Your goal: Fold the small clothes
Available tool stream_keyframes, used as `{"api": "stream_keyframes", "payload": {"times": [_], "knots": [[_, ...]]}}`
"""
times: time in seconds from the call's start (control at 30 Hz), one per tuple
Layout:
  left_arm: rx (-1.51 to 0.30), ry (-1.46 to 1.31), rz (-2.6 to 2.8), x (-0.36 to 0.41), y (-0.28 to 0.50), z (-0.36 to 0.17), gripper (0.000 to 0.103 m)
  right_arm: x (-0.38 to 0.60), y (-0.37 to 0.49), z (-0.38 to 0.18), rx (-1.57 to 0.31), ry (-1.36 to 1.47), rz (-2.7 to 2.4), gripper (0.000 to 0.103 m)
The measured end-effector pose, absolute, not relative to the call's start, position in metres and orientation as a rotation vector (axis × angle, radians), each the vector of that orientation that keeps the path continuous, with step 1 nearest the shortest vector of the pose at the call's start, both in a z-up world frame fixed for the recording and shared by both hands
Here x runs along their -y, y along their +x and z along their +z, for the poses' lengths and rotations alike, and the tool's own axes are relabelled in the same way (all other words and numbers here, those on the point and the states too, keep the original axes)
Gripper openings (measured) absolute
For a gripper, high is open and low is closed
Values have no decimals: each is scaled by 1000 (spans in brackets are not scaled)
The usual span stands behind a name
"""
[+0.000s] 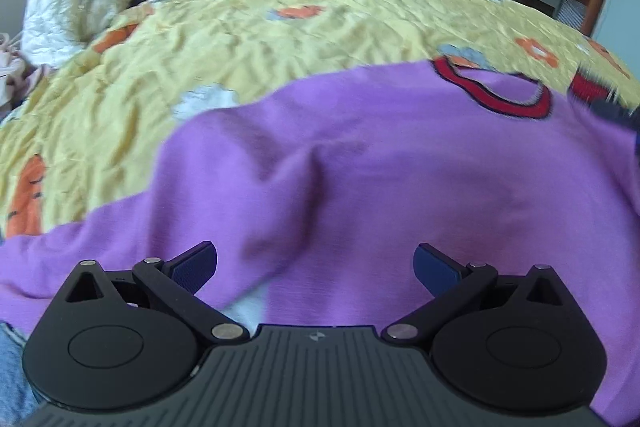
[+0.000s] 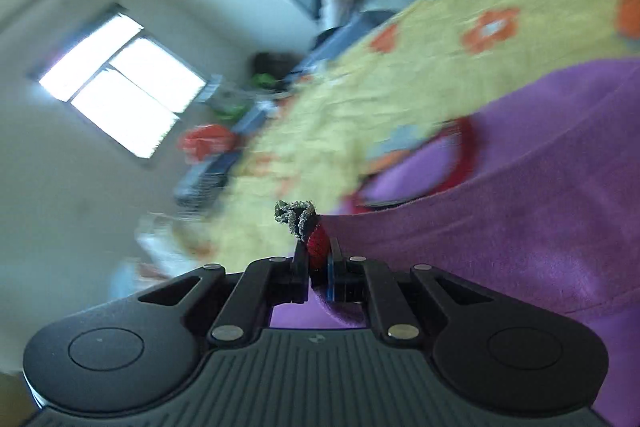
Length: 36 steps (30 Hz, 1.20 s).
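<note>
- The right wrist view is tilted and smeared with blur, so the window (image 2: 120,87) and the clutter beyond the jaws are hard to make out.
- The right gripper (image 2: 316,263) has its jaws closed on the red cuff (image 2: 318,241) of the purple sweater (image 2: 520,227); a speckled grey edge sticks out just past the fingertips.
- How much cloth sits between those jaws is hidden by the fingers themselves.
- Only the left wrist view shows the left gripper (image 1: 316,267): jaws spread wide, holding nothing, with purple cloth bunched in a ridge ahead of and between them.
- That view shows the sweater spread on the yellow flowered bedsheet (image 1: 280,27), its red collar (image 1: 504,91) ahead and to the right of the jaws; the garment's right side is cut off by the frame.
- A second red cuff (image 1: 588,87) and a dark shape at the far right edge are too blurred to identify.
</note>
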<state>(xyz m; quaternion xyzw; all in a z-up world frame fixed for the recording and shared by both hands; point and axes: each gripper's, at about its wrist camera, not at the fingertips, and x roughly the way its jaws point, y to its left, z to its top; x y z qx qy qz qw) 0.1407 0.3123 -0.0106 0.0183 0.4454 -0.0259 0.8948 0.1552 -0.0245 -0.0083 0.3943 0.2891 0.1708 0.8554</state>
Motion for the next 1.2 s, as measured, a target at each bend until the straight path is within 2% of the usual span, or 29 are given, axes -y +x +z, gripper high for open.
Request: {"api": "stream_keyframes", "payload": {"times": [0.23,0.4,0.5,0.57,0.6,0.63,0.67,0.7,0.83,0.9,1.07,1.2], "knots": [[-925,25,16,-345,135,-7,103,-48,178,1,-646,839,518,8],[-931,23,39,-352,130,-8,103,-87,189,-16,-696,801,545,8],[-934,23,39,-351,130,-8,103,-111,198,-31,-733,686,517,8],[-937,25,34,-348,131,-9,103,-127,207,-49,-811,622,500,12],[-939,24,32,-345,132,-9,103,-137,213,-59,-858,572,497,30],[-940,22,29,-343,133,-9,103,-146,217,-66,-903,498,485,43],[-938,20,23,-340,133,-9,103,-148,209,-65,-868,460,520,54],[-935,20,18,-337,135,-8,103,-147,201,-58,-854,403,517,70],[-917,10,-4,-327,140,-3,103,-87,148,-14,-644,256,464,75],[-914,-24,-28,-324,145,-3,103,-28,131,-7,-591,229,332,85],[-907,-142,-155,-303,170,-7,103,155,127,-25,-626,473,38,85],[-914,-159,-200,-280,202,-22,103,240,132,-60,-676,673,-45,86]]}}
